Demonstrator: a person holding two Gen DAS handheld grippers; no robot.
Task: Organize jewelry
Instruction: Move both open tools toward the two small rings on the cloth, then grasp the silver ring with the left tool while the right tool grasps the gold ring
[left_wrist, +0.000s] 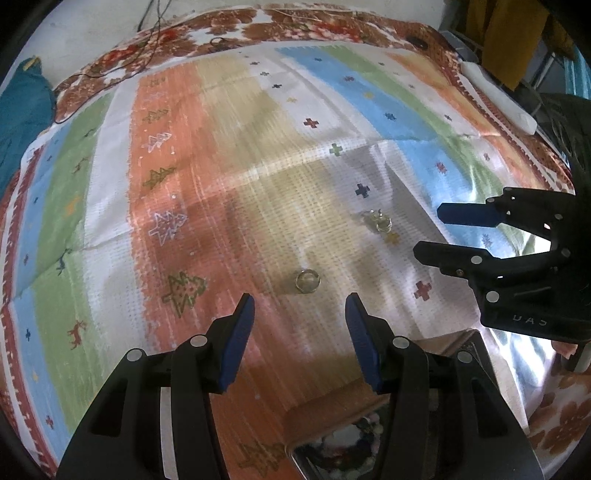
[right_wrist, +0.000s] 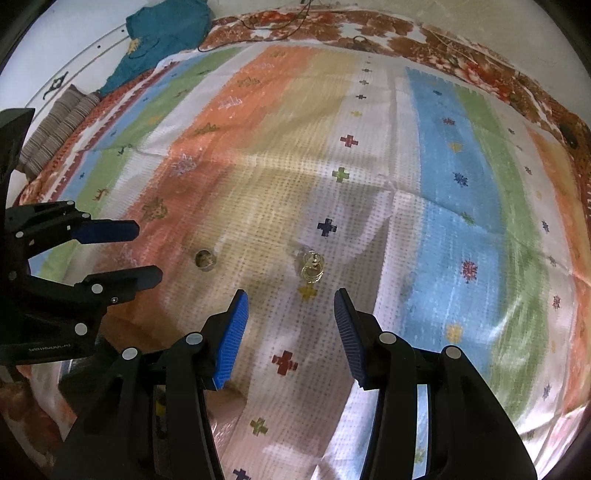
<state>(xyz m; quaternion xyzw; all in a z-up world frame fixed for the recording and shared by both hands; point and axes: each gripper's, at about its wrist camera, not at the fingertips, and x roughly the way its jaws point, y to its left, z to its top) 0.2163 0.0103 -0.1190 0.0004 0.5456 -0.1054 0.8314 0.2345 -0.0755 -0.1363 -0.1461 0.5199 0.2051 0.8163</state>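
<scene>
Above the striped cloth (left_wrist: 229, 177), left gripper (left_wrist: 300, 306) and right gripper (right_wrist: 291, 302) hover with jaws apart, over a ring (left_wrist: 307, 280) and earrings (right_wrist: 312, 266).

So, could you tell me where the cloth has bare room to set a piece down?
The blue and green stripes right of the gold earring lie bare, as does the far cloth beyond both pieces. It is tighter between the earring and the ring, where the grippers close in.
</scene>
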